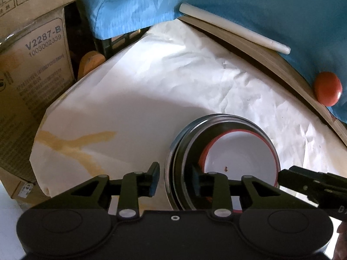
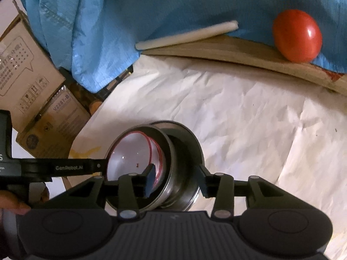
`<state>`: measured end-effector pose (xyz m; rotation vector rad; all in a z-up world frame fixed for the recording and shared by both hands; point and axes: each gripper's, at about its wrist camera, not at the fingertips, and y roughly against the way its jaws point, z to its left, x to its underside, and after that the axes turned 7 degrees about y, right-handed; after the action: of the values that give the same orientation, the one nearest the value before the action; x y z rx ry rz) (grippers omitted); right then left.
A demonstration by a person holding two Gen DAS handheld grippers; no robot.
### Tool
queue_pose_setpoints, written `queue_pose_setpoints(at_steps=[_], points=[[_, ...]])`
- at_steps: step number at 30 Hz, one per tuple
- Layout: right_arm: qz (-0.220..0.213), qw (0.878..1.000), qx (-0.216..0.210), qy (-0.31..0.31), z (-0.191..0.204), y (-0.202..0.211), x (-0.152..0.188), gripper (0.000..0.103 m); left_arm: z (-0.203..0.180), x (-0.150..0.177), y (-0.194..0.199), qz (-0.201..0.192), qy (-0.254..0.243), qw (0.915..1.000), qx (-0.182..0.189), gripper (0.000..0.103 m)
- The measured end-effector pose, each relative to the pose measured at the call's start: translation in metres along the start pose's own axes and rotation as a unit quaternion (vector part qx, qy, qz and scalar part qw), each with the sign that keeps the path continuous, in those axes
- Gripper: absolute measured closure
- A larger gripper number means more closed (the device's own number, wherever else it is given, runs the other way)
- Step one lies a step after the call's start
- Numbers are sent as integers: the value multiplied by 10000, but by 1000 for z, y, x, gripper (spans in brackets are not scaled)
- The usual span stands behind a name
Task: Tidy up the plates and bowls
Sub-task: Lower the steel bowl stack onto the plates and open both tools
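A stack of steel bowls (image 1: 216, 117) stands on the white paper. Nested inside it is a white bowl with a red rim (image 1: 238, 151), which has a small dark speck inside. My left gripper (image 1: 174, 179) straddles the stack's left rim, one finger outside and one inside, pads apart from the metal: open. In the right wrist view my right gripper (image 2: 176, 179) straddles the right wall of the steel bowls (image 2: 186, 143). Its left finger is inside by the white bowl (image 2: 128, 151) and its right finger outside: open.
White crumpled paper (image 1: 151, 86) covers the table, with a brown stain at the left. A tomato (image 2: 297, 35) and a white stick (image 2: 186, 34) lie on blue cloth (image 2: 151, 4) over a wooden board. Cardboard boxes (image 1: 32, 65) stand at the left. A hand (image 2: 13, 201) holds the left gripper.
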<state>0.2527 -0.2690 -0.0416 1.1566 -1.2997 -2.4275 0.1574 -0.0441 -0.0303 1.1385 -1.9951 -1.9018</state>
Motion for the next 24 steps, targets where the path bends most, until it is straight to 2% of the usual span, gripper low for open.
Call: queue_pose_setpoints(at_steps=[12,19,24], points=[[-247,9996,167,-9,4,13,-1,43,0,0,2,-82,-160,9998,-2,66],[-425,9984,313,-190,13,16,3,36,9,-4,6,-230,-315,9992,96,43],[-583,9959,509,-470,25,18,9,31,15,-6,9,-266,-529,9978,294,38]])
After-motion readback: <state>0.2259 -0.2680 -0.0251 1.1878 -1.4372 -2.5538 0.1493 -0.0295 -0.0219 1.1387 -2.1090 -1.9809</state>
